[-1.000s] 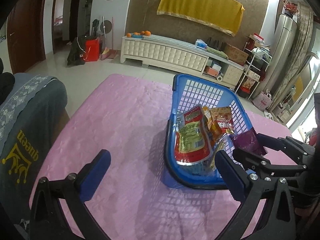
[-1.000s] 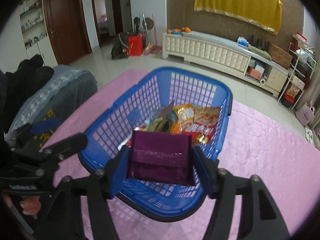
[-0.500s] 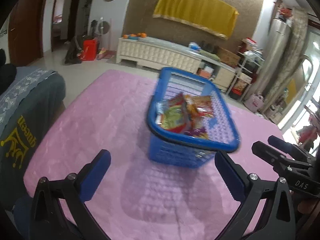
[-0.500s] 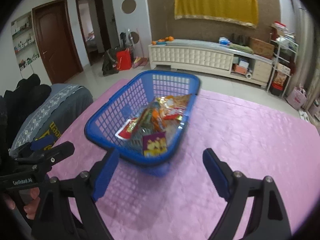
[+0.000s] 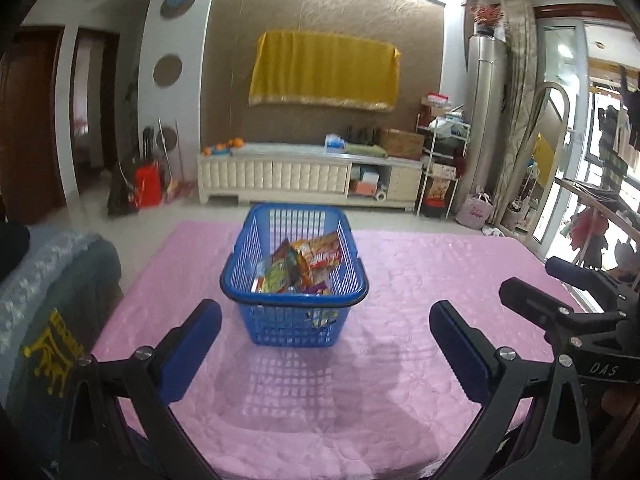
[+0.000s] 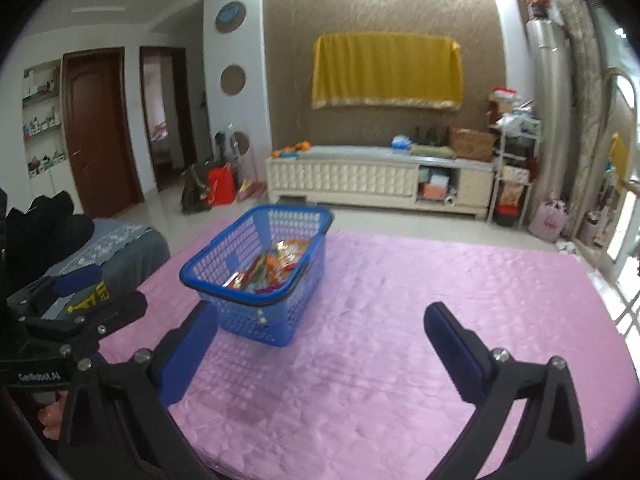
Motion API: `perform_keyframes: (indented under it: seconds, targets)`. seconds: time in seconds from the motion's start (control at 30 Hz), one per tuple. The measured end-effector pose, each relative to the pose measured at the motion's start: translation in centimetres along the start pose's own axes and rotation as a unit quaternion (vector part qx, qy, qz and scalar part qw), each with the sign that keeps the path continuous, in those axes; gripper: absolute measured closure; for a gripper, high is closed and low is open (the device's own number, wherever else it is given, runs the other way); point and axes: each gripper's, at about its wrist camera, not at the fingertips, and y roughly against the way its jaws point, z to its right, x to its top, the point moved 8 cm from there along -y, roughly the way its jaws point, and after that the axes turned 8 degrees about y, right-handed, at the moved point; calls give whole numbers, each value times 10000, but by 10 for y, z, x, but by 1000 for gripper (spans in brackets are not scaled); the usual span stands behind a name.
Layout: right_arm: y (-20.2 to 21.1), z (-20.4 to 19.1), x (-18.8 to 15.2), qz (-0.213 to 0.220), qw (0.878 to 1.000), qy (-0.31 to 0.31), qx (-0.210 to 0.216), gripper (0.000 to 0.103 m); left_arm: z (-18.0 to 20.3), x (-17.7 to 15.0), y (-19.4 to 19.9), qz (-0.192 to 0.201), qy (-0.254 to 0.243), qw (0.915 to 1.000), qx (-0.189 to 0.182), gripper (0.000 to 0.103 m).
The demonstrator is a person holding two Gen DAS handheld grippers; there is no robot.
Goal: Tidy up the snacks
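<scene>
A blue plastic basket (image 5: 294,300) stands on the pink tablecloth (image 5: 400,280), holding several snack packets (image 5: 300,268). It also shows in the right wrist view (image 6: 280,216) with the snack packets (image 6: 276,266) inside. My left gripper (image 5: 326,344) is open and empty, held back from the basket's near side. My right gripper (image 6: 320,344) is open and empty, to the right of and nearer than the basket. The right gripper also shows at the right edge of the left wrist view (image 5: 568,292), the left gripper at the left edge of the right wrist view (image 6: 76,300).
A grey-blue cloth with yellow print (image 5: 48,320) covers a seat at the table's left edge. Beyond the table are a white low cabinet (image 5: 308,176), a yellow cloth on the wall (image 5: 324,70) and shelves (image 5: 440,152) at the right.
My right gripper opened and let the purple packet fall into the basket. Both grippers then drew back and up from the basket, which now looks smaller and farther away.
</scene>
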Motion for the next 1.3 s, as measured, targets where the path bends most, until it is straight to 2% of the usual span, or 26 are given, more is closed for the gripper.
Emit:
perform_keyframes:
  seconds: [0.27, 0.43, 0.8, 1.3]
  targets:
    - [46, 2, -5, 116, 9993, -7, -365, 0, 23, -1, 44, 362, -115, 9992, -93, 0]
    - [67, -1, -8, 249, 9990, -1, -377, 0, 37, -5, 60, 462, -270, 9985, -143, 0]
    - [81, 9, -18, 295, 9984, -151, -462, 0, 51, -14, 62, 379, -412, 9982, -214, 0]
    - [87, 8, -24, 306, 9984, -158, -448, 0, 47, -18, 65, 359, -400, 9984, -176, 0]
